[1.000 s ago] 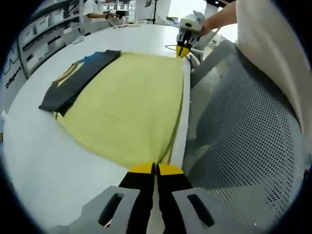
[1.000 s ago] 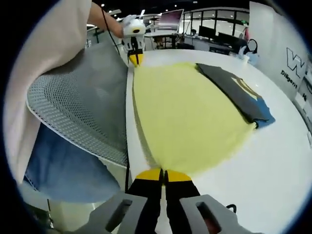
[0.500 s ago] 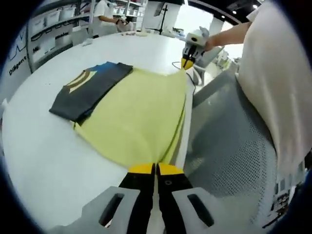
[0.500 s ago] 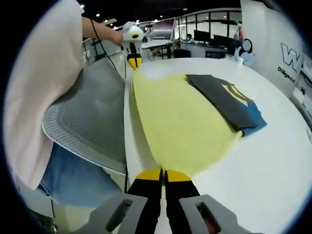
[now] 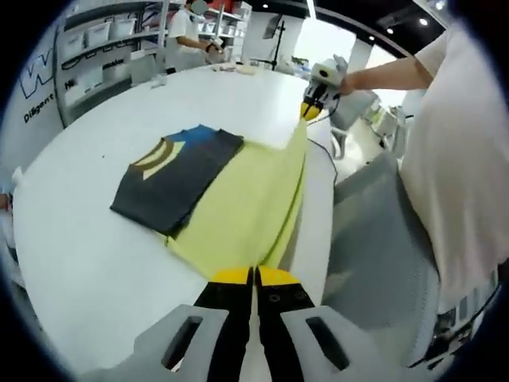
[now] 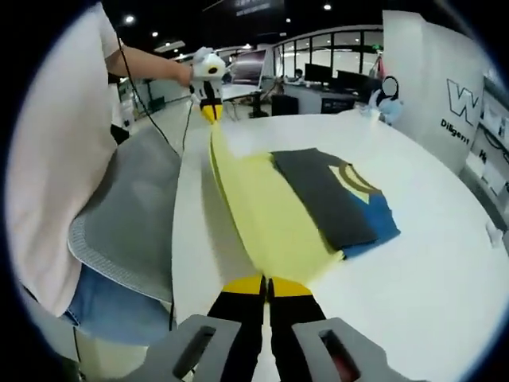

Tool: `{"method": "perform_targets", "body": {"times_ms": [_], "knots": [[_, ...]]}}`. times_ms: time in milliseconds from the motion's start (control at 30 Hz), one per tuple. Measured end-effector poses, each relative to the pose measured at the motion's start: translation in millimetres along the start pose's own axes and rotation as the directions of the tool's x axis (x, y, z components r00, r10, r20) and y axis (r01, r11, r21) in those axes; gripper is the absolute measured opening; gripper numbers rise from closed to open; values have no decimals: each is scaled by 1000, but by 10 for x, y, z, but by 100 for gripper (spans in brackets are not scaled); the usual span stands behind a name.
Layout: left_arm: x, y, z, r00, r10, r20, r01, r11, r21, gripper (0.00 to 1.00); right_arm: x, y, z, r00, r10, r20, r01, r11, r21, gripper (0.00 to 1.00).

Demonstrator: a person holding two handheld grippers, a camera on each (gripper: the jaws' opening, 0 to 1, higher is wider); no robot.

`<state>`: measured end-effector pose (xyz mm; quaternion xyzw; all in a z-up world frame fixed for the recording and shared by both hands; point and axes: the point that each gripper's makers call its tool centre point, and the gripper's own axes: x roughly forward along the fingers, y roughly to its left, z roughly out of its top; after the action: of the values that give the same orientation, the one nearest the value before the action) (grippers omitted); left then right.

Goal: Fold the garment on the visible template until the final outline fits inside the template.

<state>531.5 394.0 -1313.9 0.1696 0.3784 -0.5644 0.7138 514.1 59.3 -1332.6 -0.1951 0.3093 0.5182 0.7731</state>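
While both grippers pinch the yellow cloth garment's (image 5: 246,207) near edge, the dark folded garment (image 5: 175,177) lies beyond, across its width.

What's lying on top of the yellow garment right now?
A folded dark item with blue showing covers part of the yellow garment. What lies beneath the yellow fabric is hidden.
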Motion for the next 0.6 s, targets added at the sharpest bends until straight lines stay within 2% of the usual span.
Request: {"method": "perform_targets", "body": {"times_ms": [333, 600], "knots": [[-31, 578, 363, 999, 42, 18, -42, 999, 6, 0, 27, -554, 240, 999, -48, 22, 48, 999, -2, 0], [37, 1074, 631, 997, 75, 18, -75, 997, 10, 0, 78, -1107, 423, 996, -89, 31, 89, 996, 2, 0]]}}
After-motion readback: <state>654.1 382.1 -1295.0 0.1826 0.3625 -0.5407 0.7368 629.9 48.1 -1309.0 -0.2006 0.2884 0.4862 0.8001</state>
